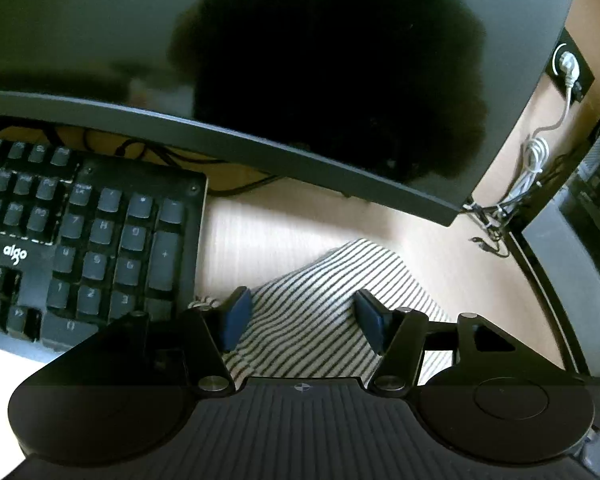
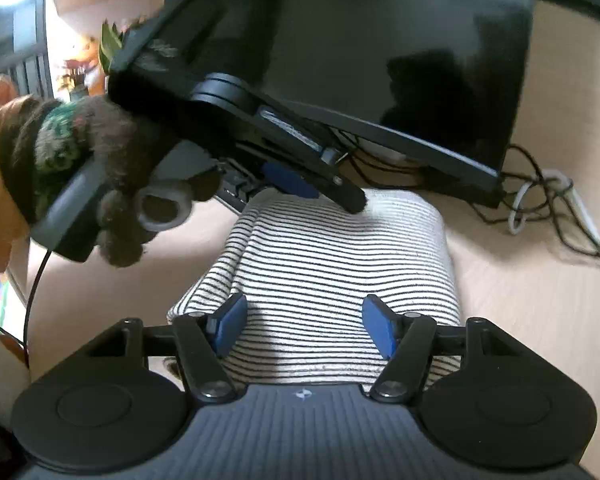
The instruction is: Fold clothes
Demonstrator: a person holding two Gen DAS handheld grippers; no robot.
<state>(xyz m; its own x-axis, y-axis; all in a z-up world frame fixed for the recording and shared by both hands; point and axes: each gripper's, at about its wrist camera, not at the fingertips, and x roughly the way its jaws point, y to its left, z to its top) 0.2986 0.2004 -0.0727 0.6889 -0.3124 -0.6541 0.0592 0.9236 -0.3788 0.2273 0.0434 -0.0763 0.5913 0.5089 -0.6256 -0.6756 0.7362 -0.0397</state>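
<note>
Light wood counter point(image 2: 520, 300) carries a striped garment point(image 2: 332, 264), folded into a compact block just in front of the monitor point(image 2: 400, 40). Folding appears near complete. Both sets of fingers are released: right gripper point(image 2: 306, 326) above the near edge, left gripper point(image 1: 302, 318) at the far edge. Next move probably calls for pressing flat or a final fold. Only the left wrist view shows the keyboard point(image 1: 80, 240); only the right wrist view shows the whole block and the gloved hand point(image 2: 112, 176).

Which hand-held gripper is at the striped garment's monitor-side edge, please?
The left hand-held gripper, in the gloved hand; the right hand-held gripper is open over the striped garment's near edge.
</note>
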